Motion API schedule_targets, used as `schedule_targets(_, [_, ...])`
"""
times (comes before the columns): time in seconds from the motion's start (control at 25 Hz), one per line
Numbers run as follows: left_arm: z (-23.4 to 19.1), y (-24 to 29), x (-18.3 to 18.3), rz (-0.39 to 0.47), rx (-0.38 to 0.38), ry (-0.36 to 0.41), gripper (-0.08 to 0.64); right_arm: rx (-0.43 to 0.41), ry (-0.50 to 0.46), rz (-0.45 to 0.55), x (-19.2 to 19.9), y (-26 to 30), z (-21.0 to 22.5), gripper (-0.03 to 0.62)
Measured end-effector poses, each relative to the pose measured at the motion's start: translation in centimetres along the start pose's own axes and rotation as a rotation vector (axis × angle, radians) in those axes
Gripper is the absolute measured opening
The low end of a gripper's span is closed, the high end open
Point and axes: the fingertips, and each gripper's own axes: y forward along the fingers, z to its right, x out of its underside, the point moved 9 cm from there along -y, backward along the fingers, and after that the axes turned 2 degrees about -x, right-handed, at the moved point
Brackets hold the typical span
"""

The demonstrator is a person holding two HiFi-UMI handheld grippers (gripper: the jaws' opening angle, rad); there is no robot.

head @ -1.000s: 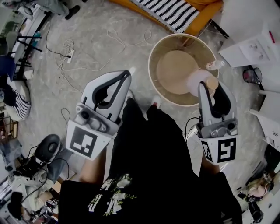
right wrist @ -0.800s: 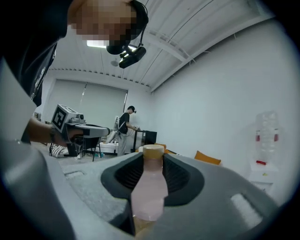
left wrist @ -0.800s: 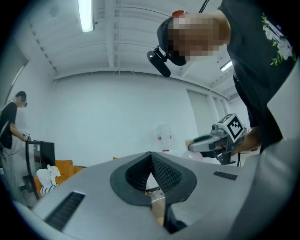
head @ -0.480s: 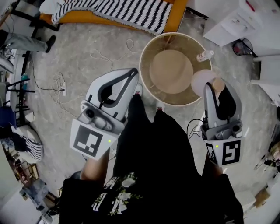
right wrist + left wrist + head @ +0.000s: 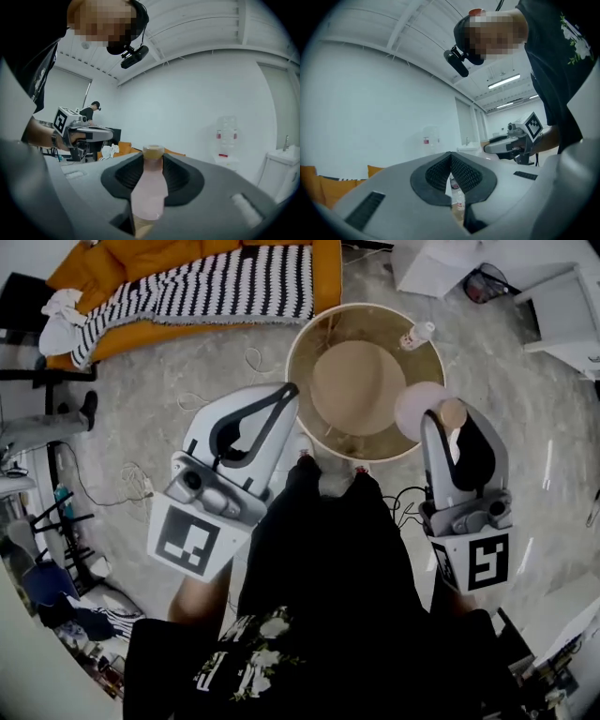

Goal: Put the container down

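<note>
At the top of the head view I have the orange sofa [image 5: 328,277] under a striped blanket [image 5: 216,287], and just below it the round table [image 5: 305,338]. My left gripper [image 5: 287,392] has its jaws closed together with nothing gripped. My right gripper [image 5: 451,426] is clamped on the pale pink bottle [image 5: 149,190], whose tan cap [image 5: 153,151] pokes past the pads. From above, that bottle overlaps the table's near right rim. A small clear bottle [image 5: 417,335] sits on the tabletop, apart from it.
</note>
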Motion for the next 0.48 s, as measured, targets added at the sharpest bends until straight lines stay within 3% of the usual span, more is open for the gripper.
schedule_targets(0.28, [-1.5,6.7,3.4,-0.015,0.245,-0.003,0.005,0.188,0.022,-0.092,2.6,0.6,0.9,0.121])
schedule_targets(0.48, [1.8,11.9,4.5,-0.022,0.306,-0.011,0.005,0.266,0.067,-0.122,4.9,-2.6,4.1,0.121])
